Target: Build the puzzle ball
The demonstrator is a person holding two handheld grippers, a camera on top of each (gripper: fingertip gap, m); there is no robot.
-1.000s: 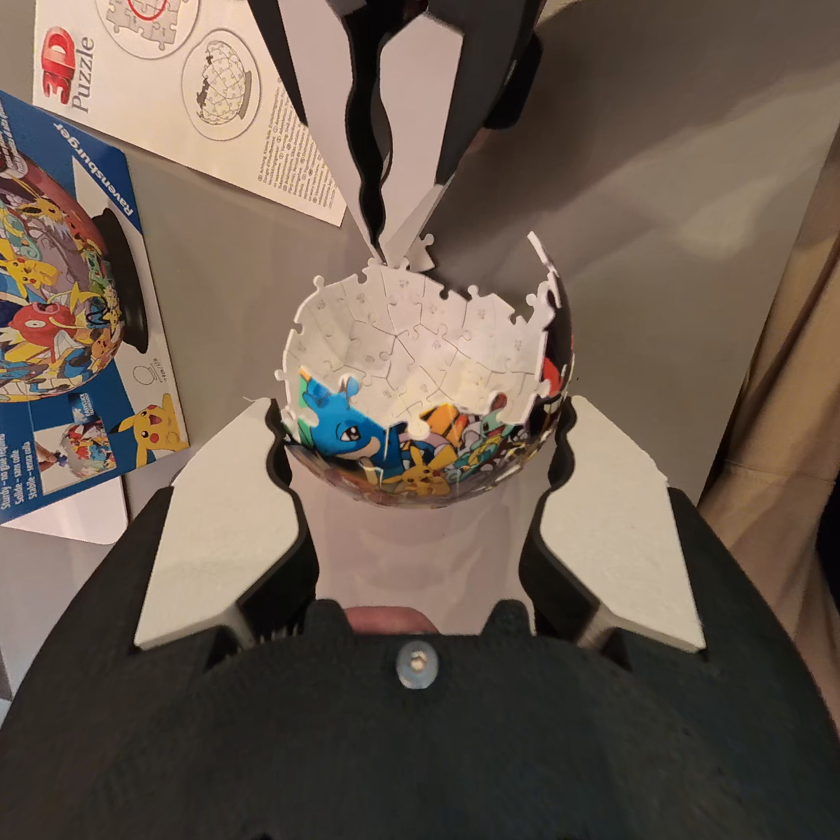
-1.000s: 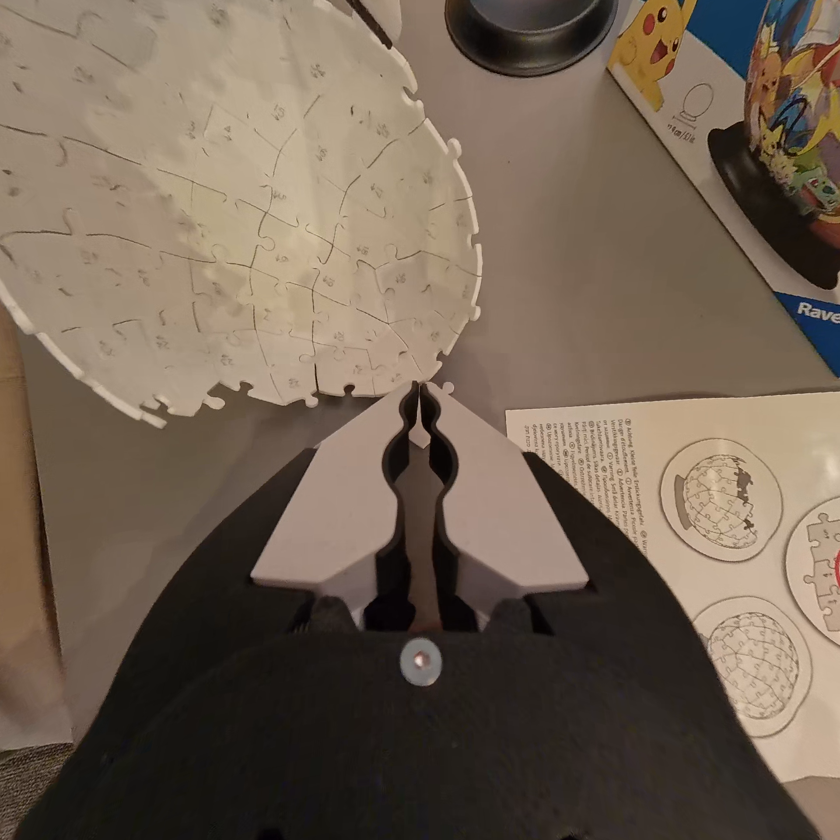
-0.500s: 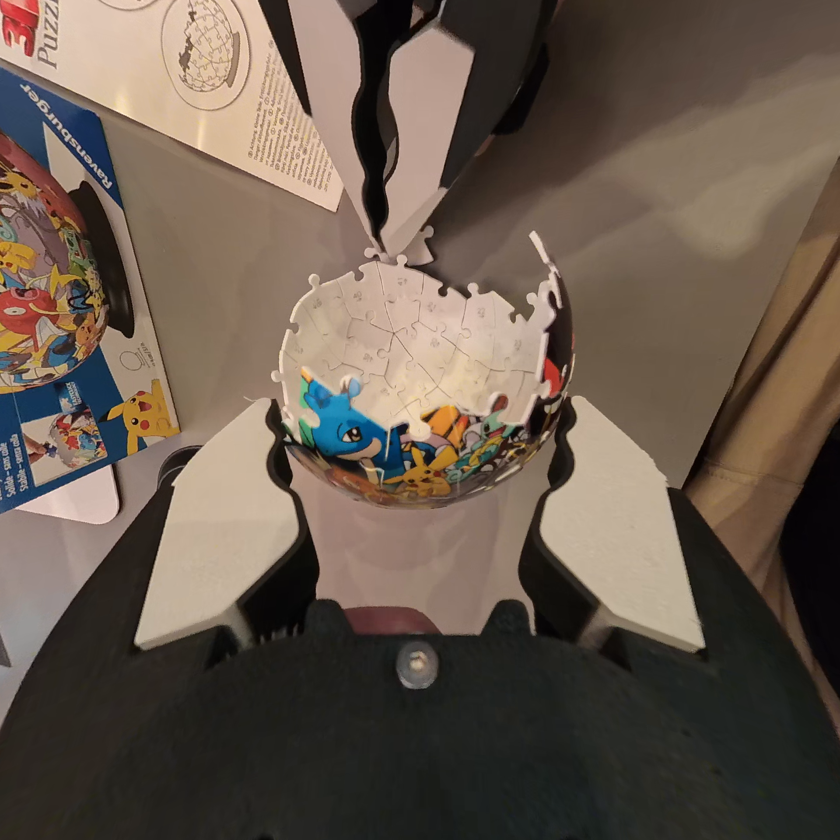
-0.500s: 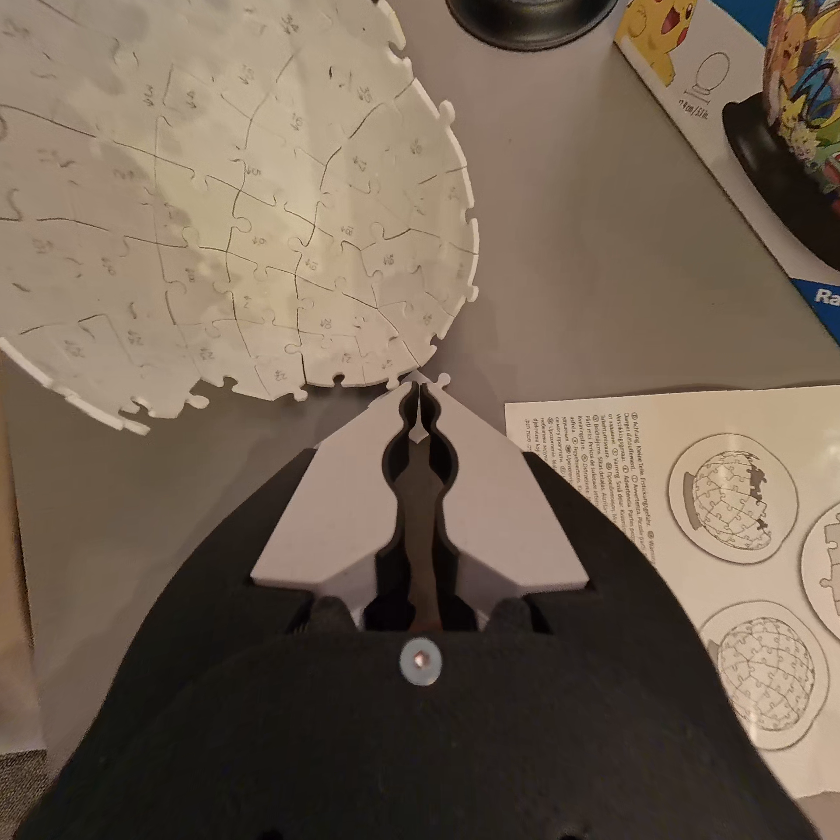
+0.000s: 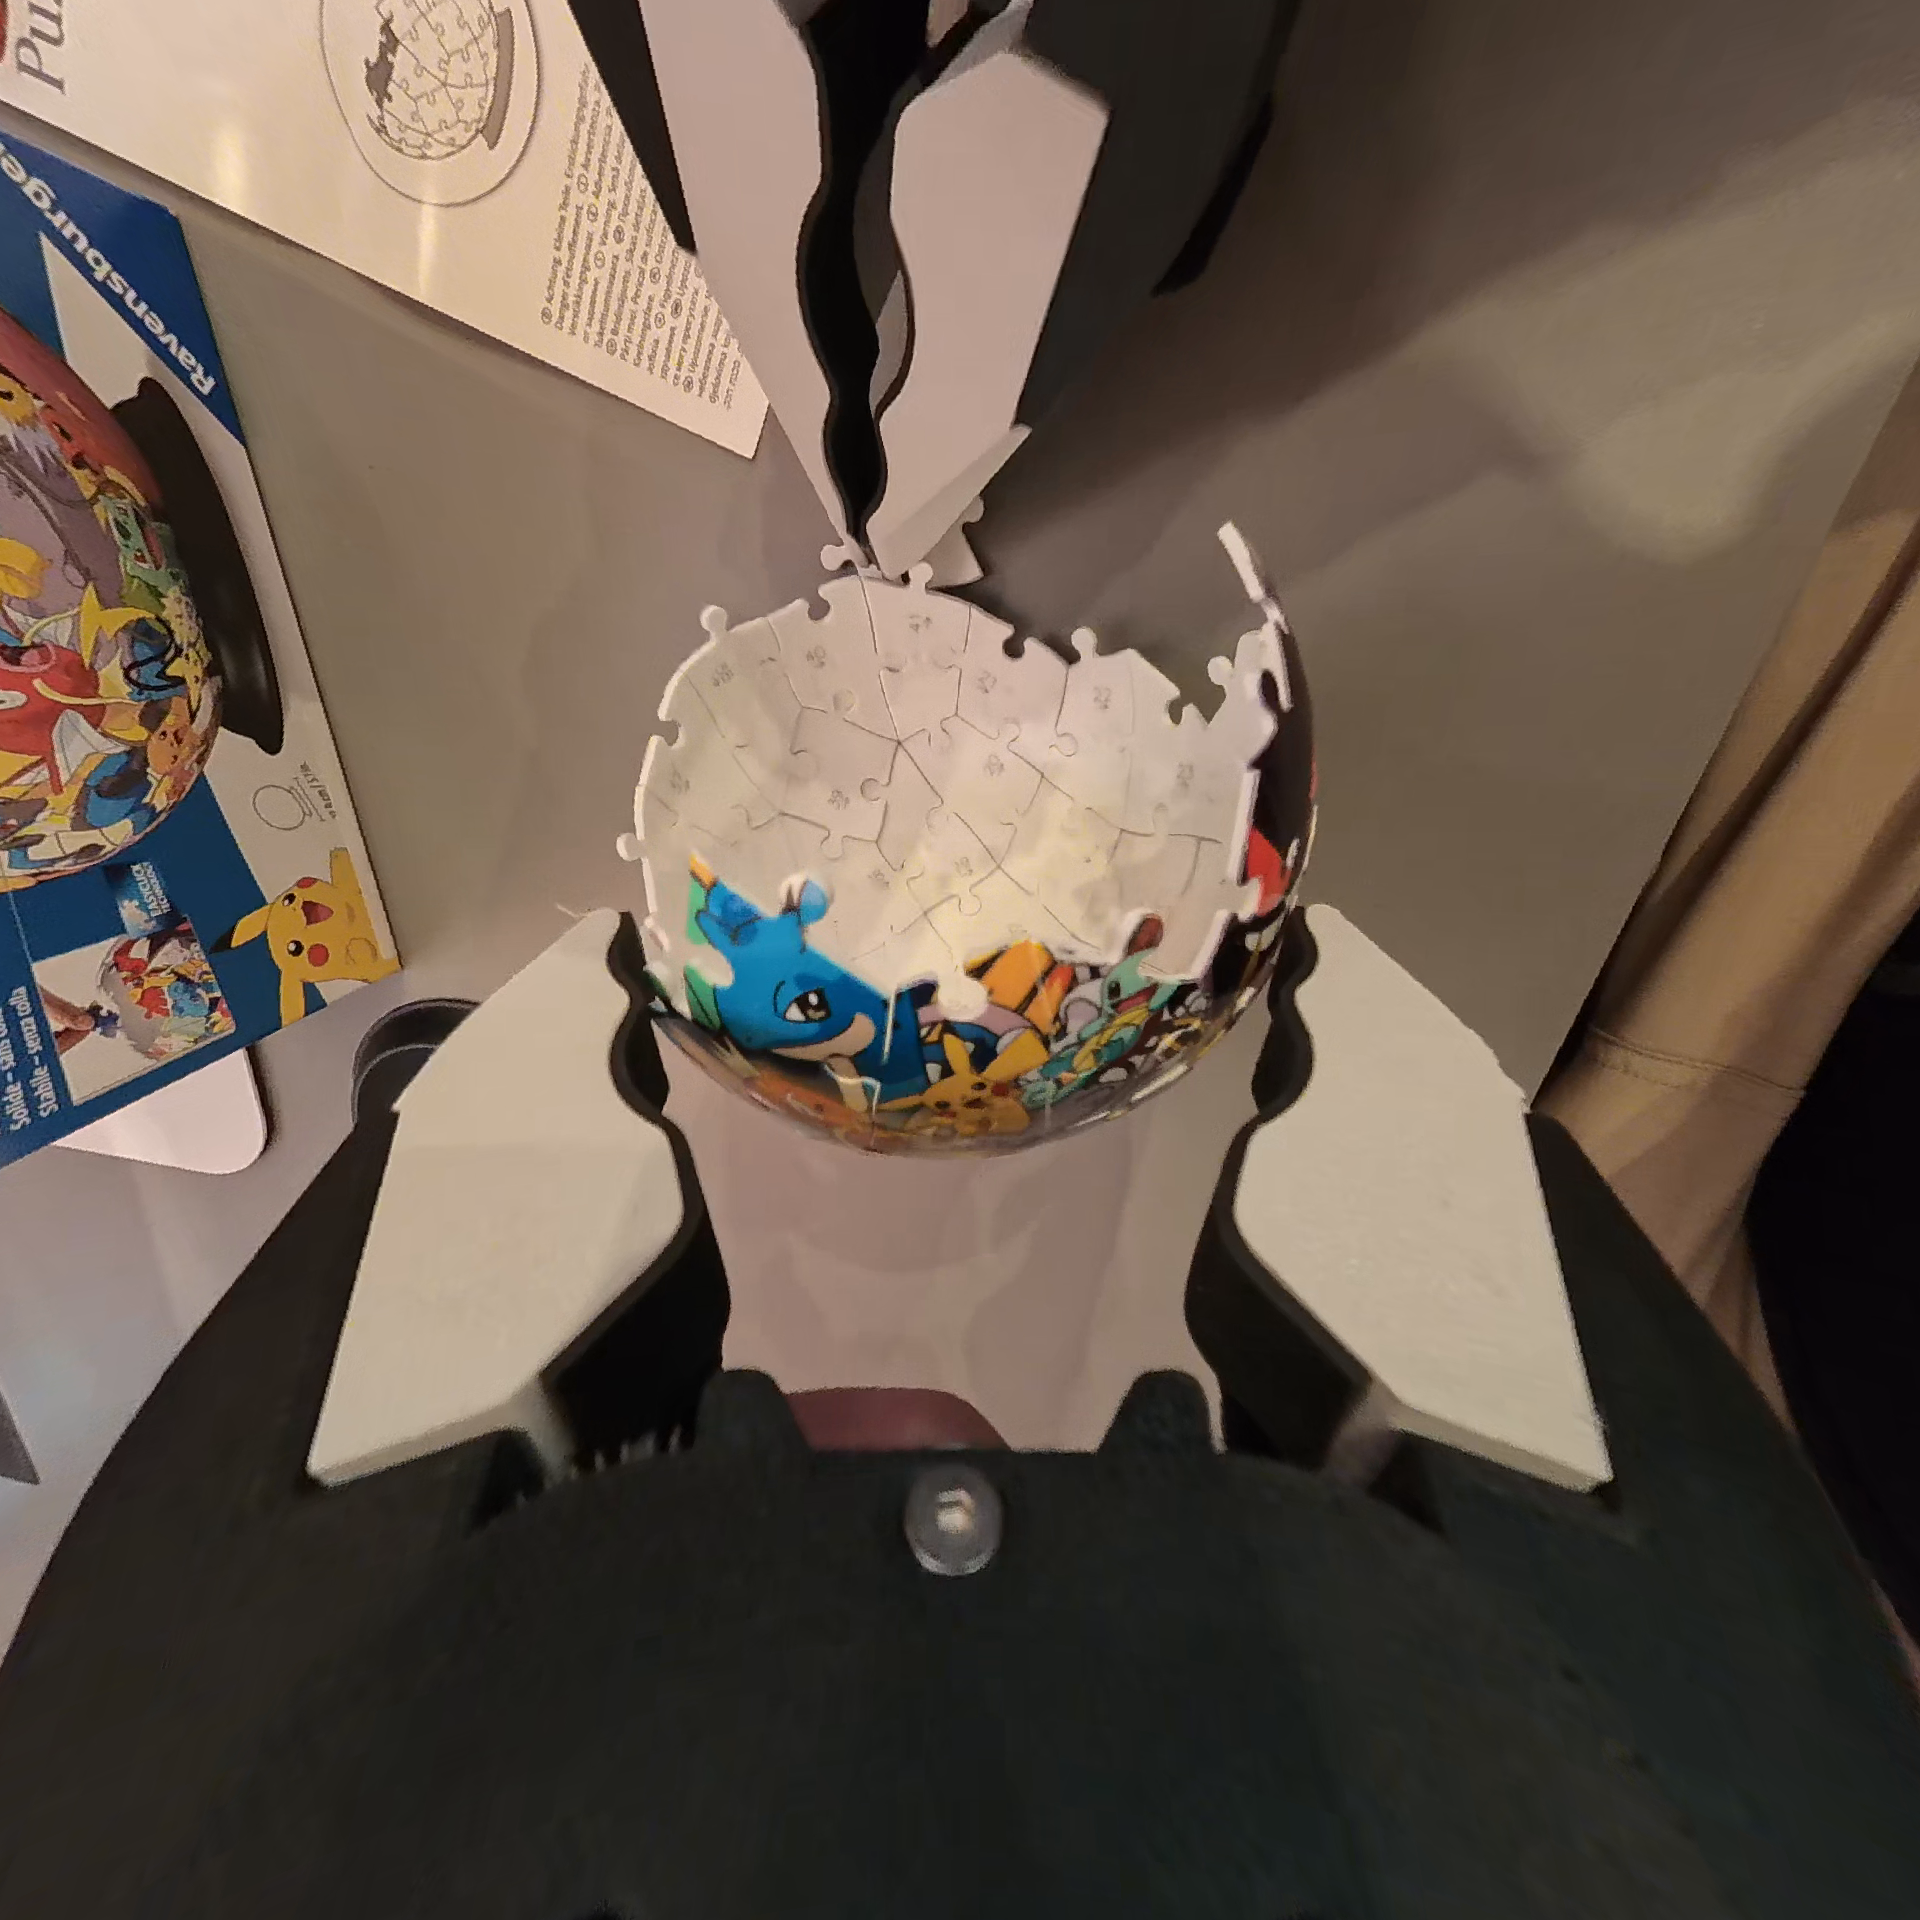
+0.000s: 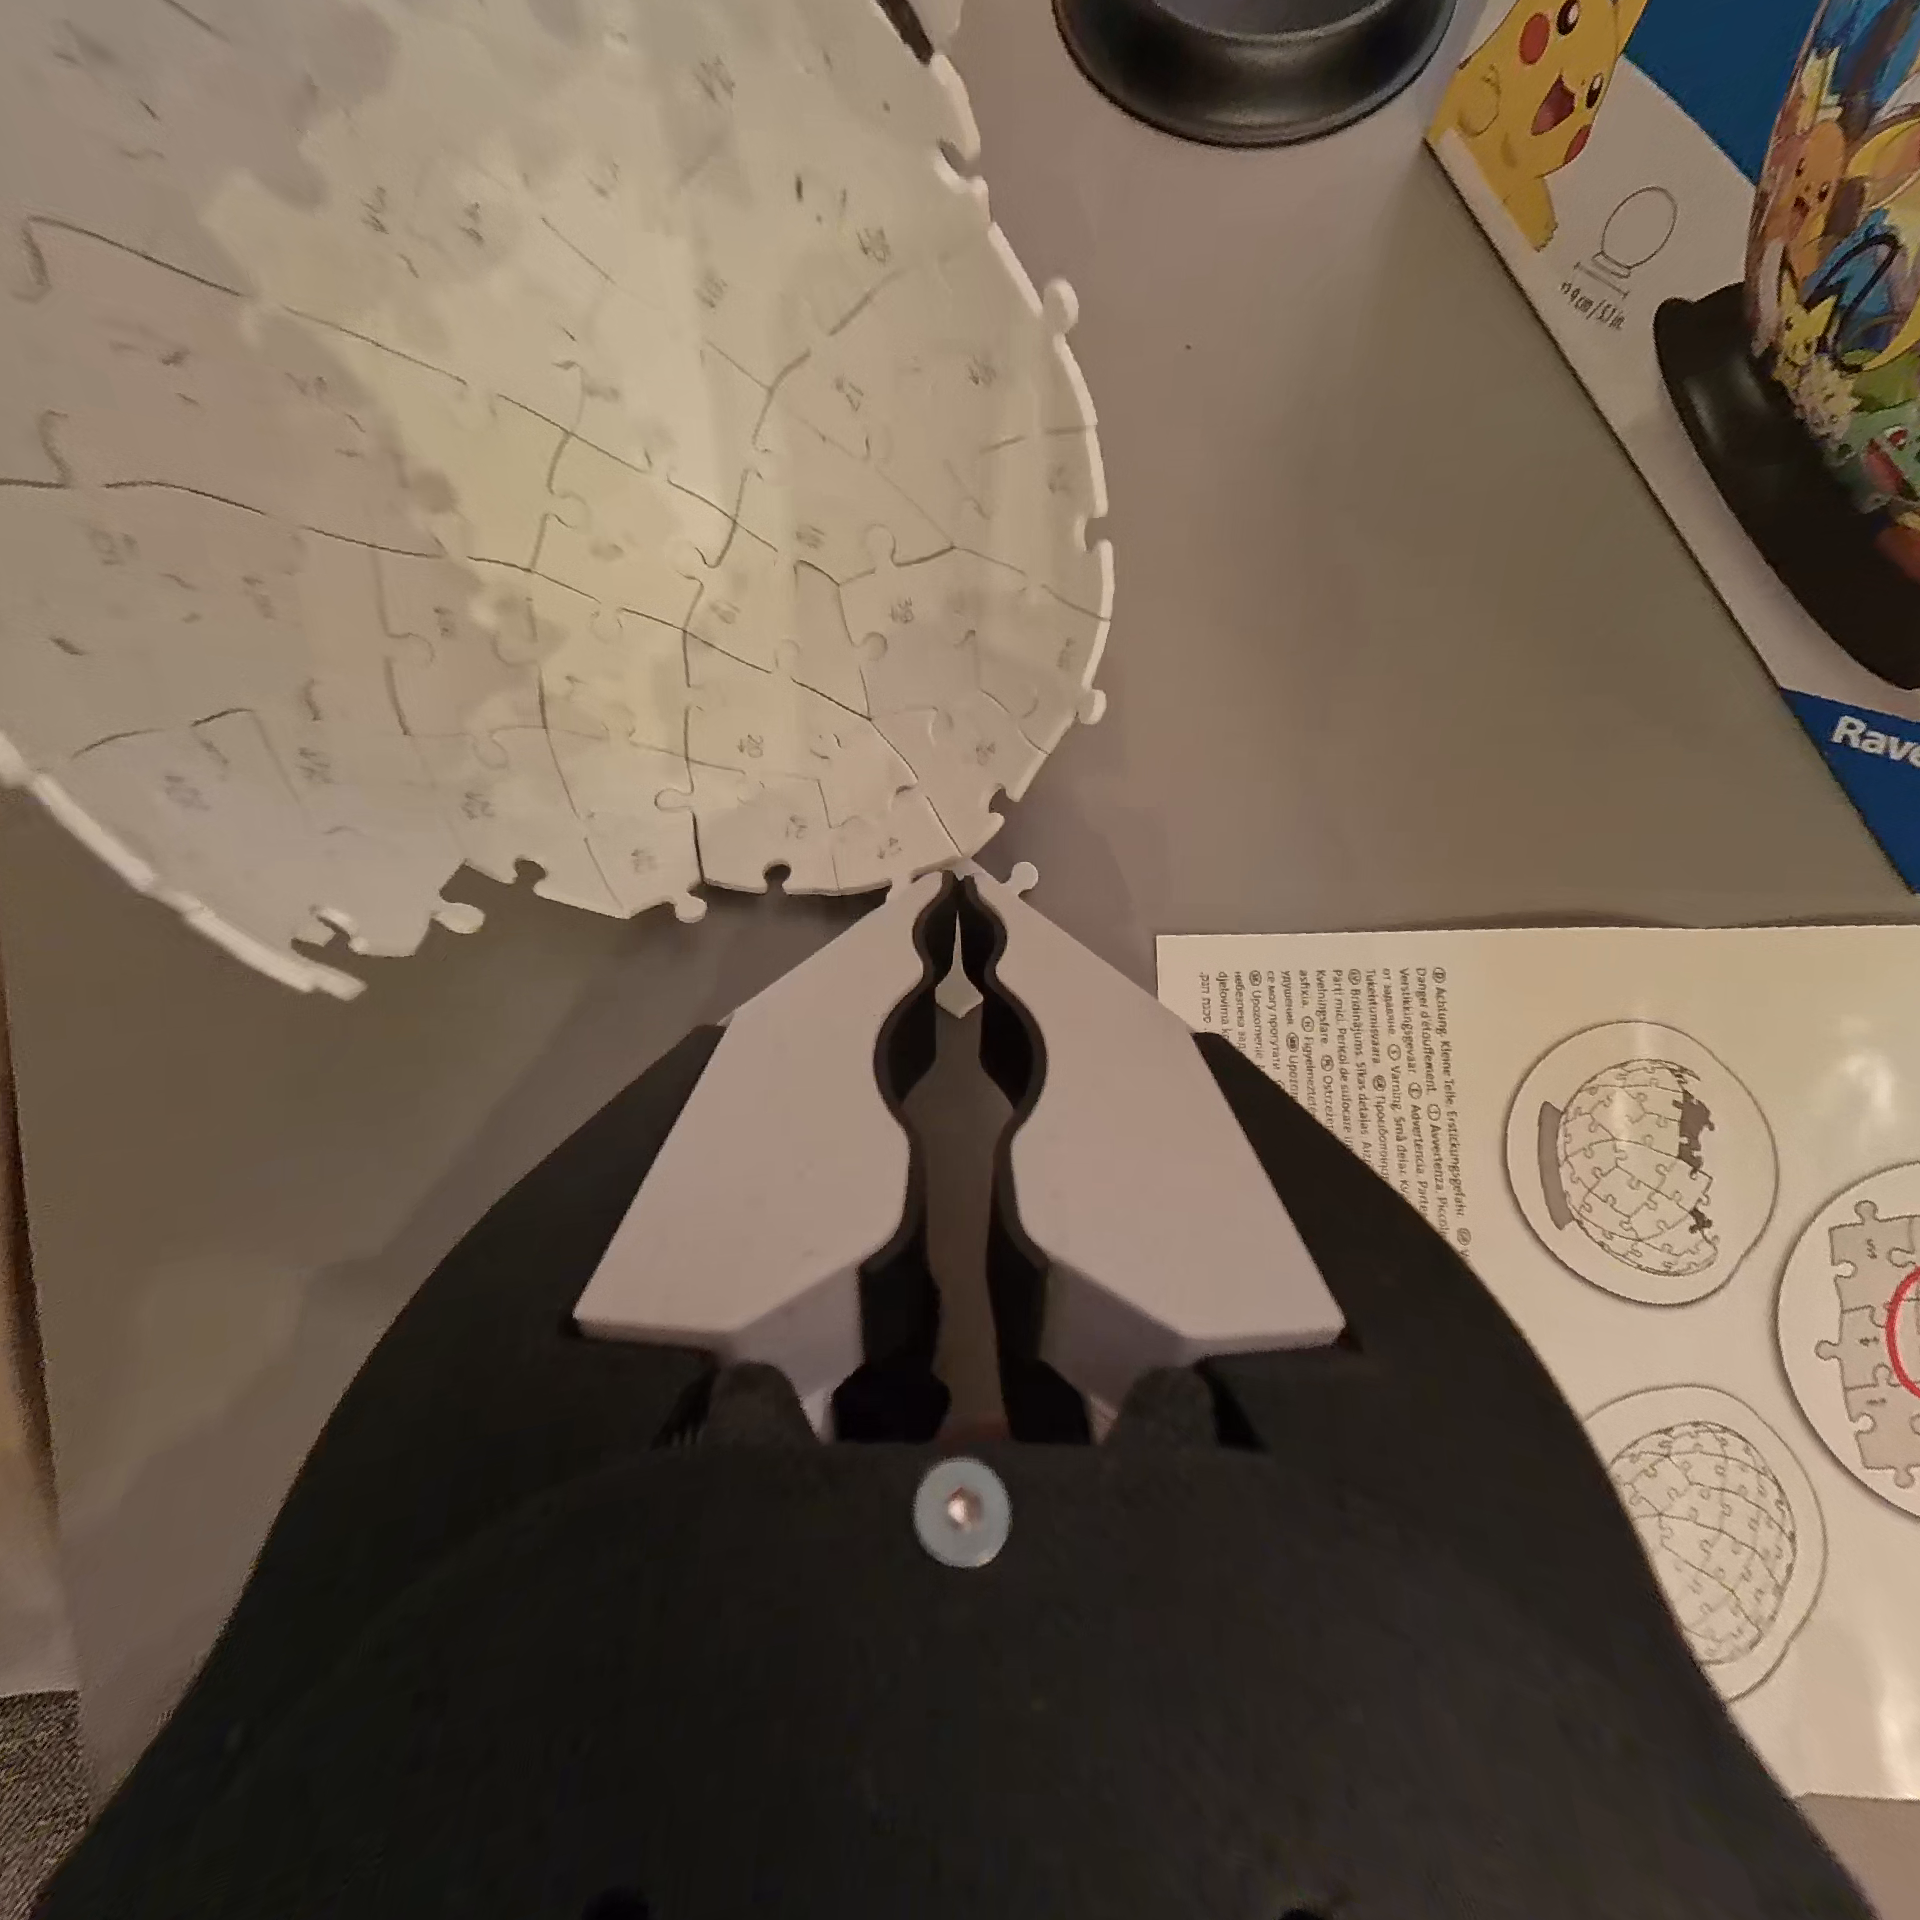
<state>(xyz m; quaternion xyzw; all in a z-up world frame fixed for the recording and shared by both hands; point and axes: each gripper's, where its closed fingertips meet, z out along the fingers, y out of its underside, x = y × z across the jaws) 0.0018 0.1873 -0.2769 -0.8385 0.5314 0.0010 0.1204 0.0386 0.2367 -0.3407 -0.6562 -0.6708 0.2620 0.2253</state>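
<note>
The half-built puzzle ball (image 5: 935,769) is an open shell, white inside and with colourful cartoon print outside. My left gripper (image 5: 966,925) is shut on it, one finger against each side of the shell, holding it above the grey table. My right gripper (image 6: 954,883) is shut on a single white puzzle piece (image 6: 1016,878) and holds it against the shell's far rim. In the left wrist view this gripper (image 5: 873,540) comes down from the top with the piece (image 5: 940,561) touching the rim. The shell's inside (image 6: 520,468) fills the upper left of the right wrist view.
The blue puzzle box (image 5: 135,727) lies to the left, also seen in the right wrist view (image 6: 1714,312). A white instruction sheet (image 5: 468,156) (image 6: 1558,1195) lies on the grey table. A black ring stand (image 6: 1247,62) sits beyond the shell. Beige fabric (image 5: 1714,831) borders the table's right edge. There is about 10 centimetres between the tips of the two grippers.
The shell and the right gripper's piece have closed together; the piece now touches the rim. The box and sheet have drifted in both views as the grippers shifted slightly.
</note>
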